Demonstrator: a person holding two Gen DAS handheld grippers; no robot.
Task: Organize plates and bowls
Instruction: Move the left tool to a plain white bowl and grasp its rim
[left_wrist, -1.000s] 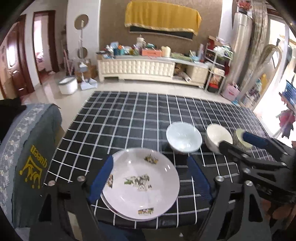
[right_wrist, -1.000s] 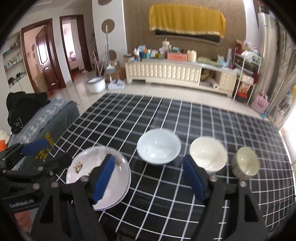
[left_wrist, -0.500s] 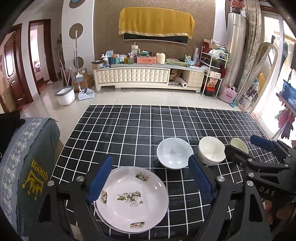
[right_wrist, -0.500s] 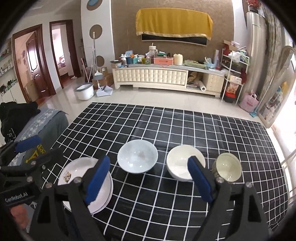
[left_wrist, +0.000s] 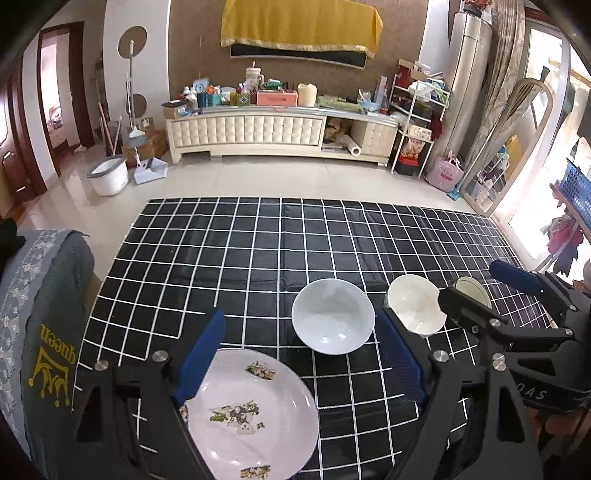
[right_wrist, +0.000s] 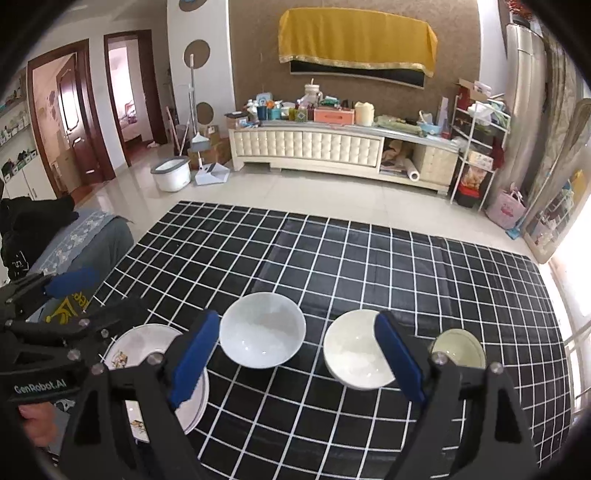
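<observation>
Both grippers are hovering above the black grid tablecloth (left_wrist: 258, 258), holding nothing. Left gripper (left_wrist: 301, 354) is keeping its blue-padded fingers spread wide over the decorated plate (left_wrist: 255, 417), which is sitting at the near left edge. Right gripper (right_wrist: 295, 358) is likewise showing fingers spread apart. Bowls are standing in a row, apart from one another: pale blue bowl (right_wrist: 262, 334), white bowl (right_wrist: 356, 350), small greenish bowl (right_wrist: 460, 347).

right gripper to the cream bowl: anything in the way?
Nothing visible. The right gripper is open and empty above the cloth; the cream bowl sits just ahead by its right finger, apart from the white bowl.
</observation>
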